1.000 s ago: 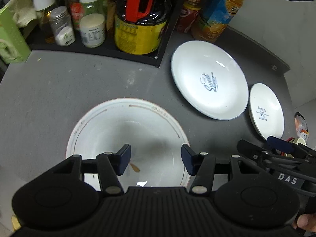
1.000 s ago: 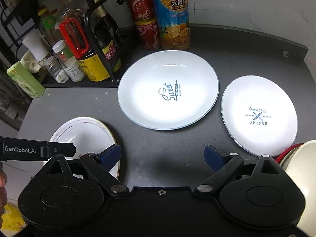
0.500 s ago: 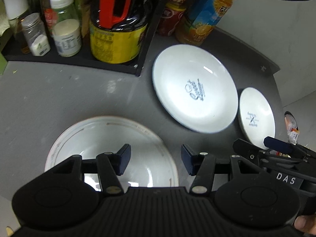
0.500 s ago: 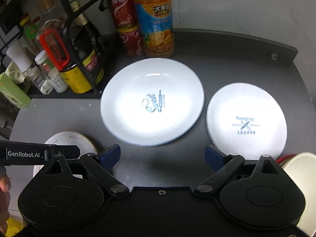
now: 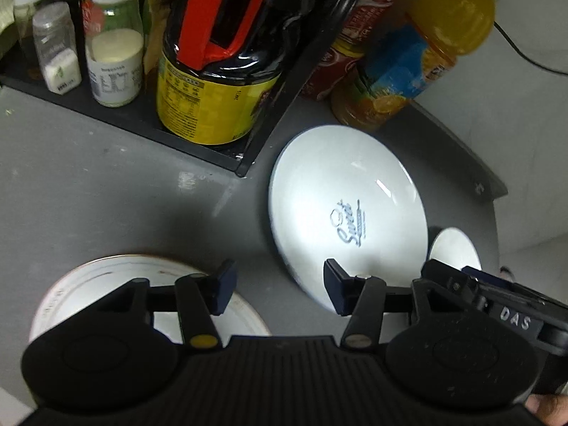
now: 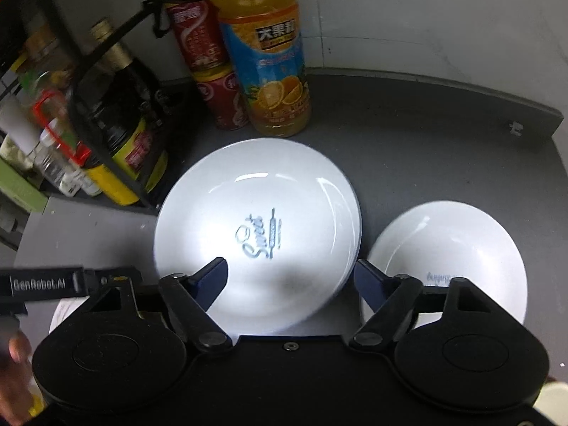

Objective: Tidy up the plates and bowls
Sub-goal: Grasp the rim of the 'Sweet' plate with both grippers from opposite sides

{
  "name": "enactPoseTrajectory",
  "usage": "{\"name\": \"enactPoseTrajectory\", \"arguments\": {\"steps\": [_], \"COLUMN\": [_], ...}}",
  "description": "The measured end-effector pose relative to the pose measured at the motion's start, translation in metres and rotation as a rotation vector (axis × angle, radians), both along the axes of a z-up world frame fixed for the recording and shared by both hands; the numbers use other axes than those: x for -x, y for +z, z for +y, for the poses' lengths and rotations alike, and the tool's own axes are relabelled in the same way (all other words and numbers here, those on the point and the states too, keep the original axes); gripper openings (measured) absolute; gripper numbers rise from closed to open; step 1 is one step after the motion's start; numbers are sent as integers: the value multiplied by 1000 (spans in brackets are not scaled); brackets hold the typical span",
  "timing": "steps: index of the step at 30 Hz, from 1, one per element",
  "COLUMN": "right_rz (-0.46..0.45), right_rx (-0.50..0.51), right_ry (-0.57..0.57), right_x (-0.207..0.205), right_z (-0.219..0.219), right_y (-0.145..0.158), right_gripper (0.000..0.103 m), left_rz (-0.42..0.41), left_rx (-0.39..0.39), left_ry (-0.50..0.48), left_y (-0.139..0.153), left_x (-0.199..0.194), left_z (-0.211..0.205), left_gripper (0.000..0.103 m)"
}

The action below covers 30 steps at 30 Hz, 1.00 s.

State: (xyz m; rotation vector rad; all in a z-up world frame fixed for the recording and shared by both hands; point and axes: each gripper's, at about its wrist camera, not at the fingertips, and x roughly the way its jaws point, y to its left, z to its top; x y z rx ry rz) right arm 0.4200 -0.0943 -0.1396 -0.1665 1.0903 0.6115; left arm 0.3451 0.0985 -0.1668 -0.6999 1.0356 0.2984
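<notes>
A large white plate marked "Sweet" (image 6: 259, 230) lies on the dark counter; it also shows in the left wrist view (image 5: 348, 209). A smaller white "Bakery" plate (image 6: 451, 252) lies to its right, and its edge shows in the left wrist view (image 5: 452, 248). A white bowl with a brown rim line (image 5: 106, 284) sits at the left. My right gripper (image 6: 289, 277) is open and empty, over the near edge of the large plate. My left gripper (image 5: 278, 287) is open and empty, between the bowl and the large plate.
A black rack (image 5: 220, 156) holds a yellow-labelled dark bottle (image 5: 216, 81) and small jars (image 5: 113, 53). An orange juice bottle (image 6: 269, 56) and red cans (image 6: 209, 71) stand behind the large plate. The counter's raised back edge (image 6: 461, 96) runs along the wall.
Both grippers have moved forward and to the right, toward the large plate. The bowl has slid to the lower left of the left view. Both stay open.
</notes>
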Motion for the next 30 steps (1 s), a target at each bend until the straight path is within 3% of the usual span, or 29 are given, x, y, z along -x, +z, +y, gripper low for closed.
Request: {"name": "enactPoseTrajectory", "arguments": {"steps": [5,11,19,23,30], "right_rz": [-8,-9,44,89,119], "right_rx": [30,50,68,53,51], "right_ry": [12,23,39,24,73], "right_x": [-27,-52,-74,-84,-99], "right_z": [8,17,19,16,19], "right_y": [-12,-28,-54,-63,-74], "right_gripper": [64,64,59,48,43], "left_rz": [9,30,66,81,70], "left_rx": [14,29,48,59,97], "left_ry": [31,77,131,169,247], "left_y": [-17,-33,-50,-57,-63], "left_x": [-13,-25,-41,-45,-48], "left_z": [-1,0,2,4,14], "left_gripper": [50,45,32,27,19]}}
